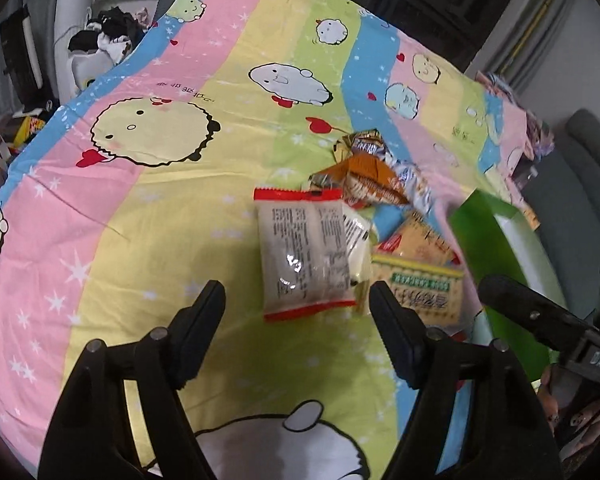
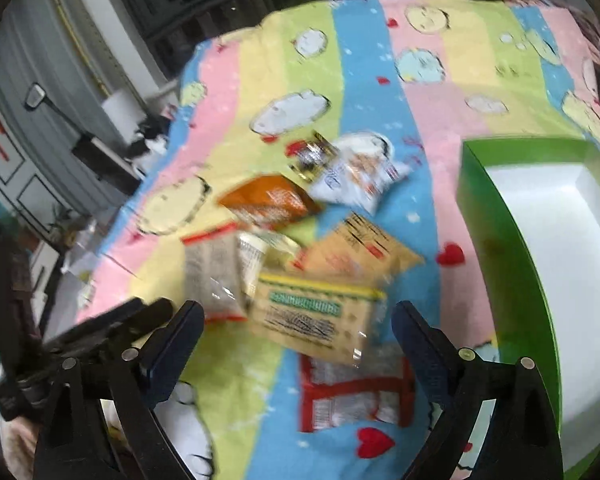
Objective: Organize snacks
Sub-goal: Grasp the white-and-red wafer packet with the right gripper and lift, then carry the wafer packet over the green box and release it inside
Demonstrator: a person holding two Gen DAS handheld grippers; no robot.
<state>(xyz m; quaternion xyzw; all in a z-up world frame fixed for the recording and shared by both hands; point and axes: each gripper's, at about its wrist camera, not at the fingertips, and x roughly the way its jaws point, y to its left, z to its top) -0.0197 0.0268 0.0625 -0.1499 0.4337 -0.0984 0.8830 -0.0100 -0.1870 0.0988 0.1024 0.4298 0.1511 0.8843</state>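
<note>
the snack pile [image 2: 300, 264] lies just left of the green box [image 2: 500, 248], whose white inside shows nothing in it. both the left gripper [image 1: 298, 312] and right gripper [image 2: 298, 320] hang above the pile, fingers wide, holding nothing. the slick, overlapping packets could slide or come up two at once if pinched carelessly. left of the box spreads a soft striped cartoon bedsheet [image 1: 140, 220]; beyond it, dark windows and clutter.
</note>
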